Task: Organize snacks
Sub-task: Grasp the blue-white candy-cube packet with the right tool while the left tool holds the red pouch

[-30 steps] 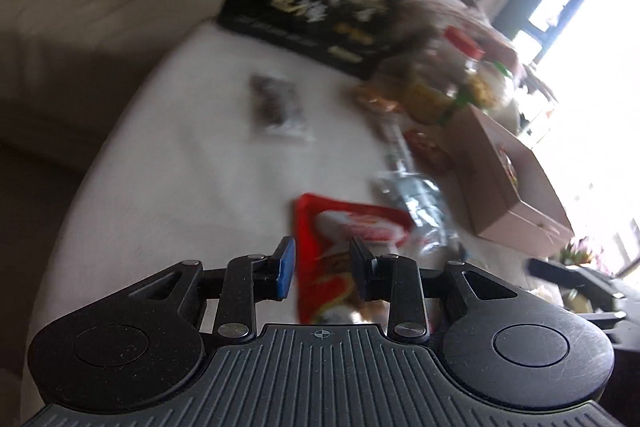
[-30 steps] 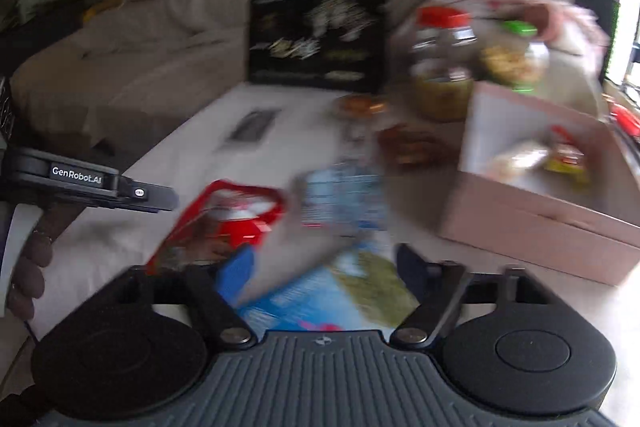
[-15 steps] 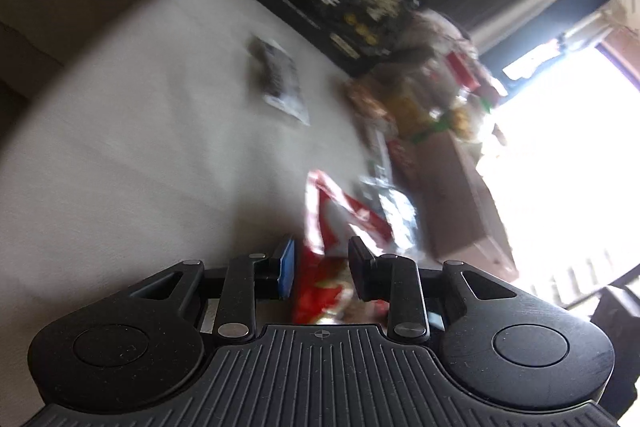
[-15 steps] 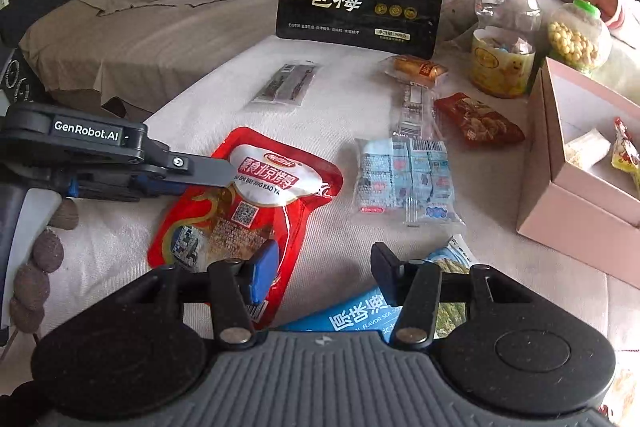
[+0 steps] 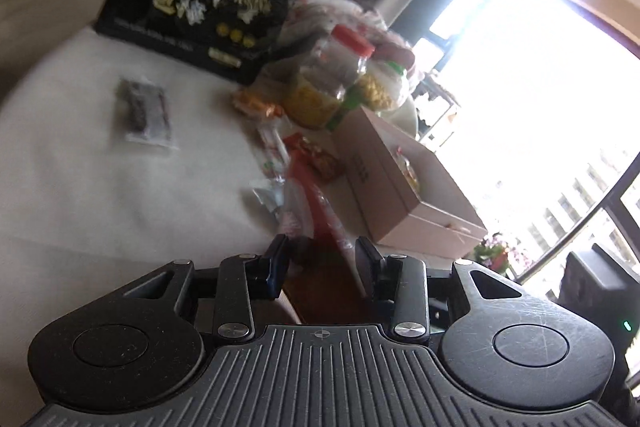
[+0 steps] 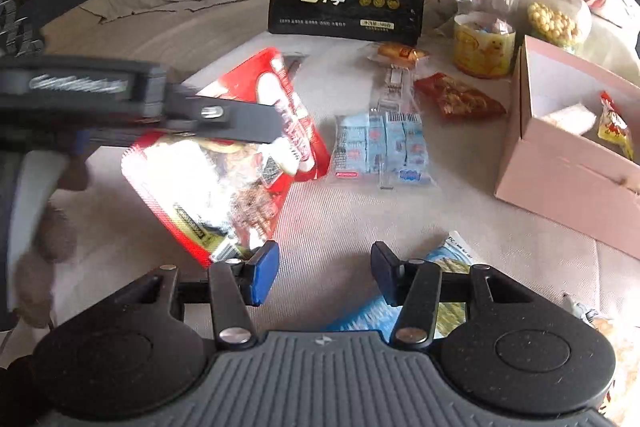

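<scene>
Left gripper: your jaws have just been opening, yet the red pouch hangs lifted between them, clear of the surface. Right gripper: partly open, empty, over a blue packet. Pink box stands far right.

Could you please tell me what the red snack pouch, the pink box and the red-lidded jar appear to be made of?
Red snack pouch: glossy plastic or foil film, judging by its bright glare and limp bend.
Pink box: matte paperboard, it seems; flat thin walls, sharp folded corners, no shine.
Red-lidded jar: clear plastic, probably; see-through ribbed wall and a plastic-looking screw lid, though glass cannot be ruled out.
</scene>
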